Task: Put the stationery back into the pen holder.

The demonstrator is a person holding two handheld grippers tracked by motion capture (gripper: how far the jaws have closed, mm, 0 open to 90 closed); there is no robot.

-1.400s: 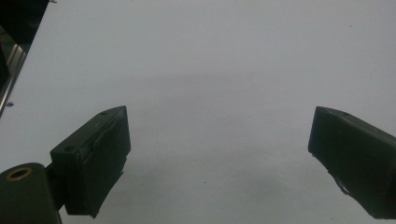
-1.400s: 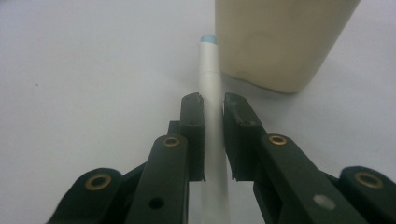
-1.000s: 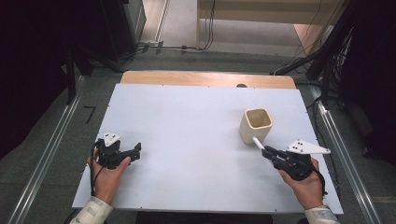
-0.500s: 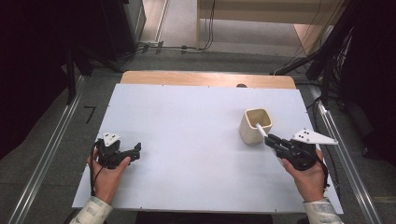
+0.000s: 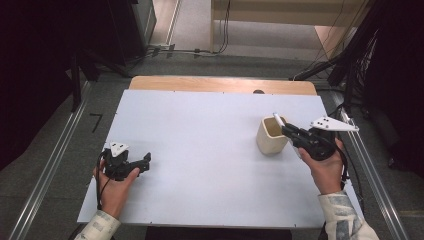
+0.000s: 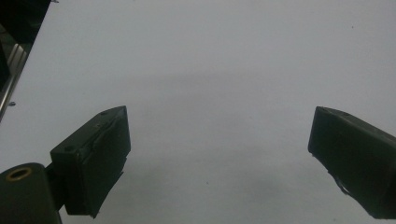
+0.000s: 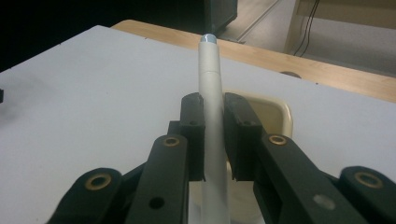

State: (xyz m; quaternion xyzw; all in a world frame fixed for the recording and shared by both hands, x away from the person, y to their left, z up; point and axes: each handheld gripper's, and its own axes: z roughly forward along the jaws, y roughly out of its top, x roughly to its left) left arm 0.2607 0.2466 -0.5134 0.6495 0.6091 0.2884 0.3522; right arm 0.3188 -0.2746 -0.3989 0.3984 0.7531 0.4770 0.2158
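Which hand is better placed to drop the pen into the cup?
Right. The right gripper is shut on the white pen just over the cup; the left gripper, open, sits far across the table.

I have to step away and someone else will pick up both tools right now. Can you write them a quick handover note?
Right tool: shut on a white pen, held over the rim of the cream cup at the right of the white table, pen tip above the cup's opening.
Left tool: open, nothing between its jaws, resting low at the table's left front, in the person's left hand.
Done: the pen is picked up and brought to the cup.
Left: probably lower the pen into the cup and let go; it is not yet inside as far as the views show.
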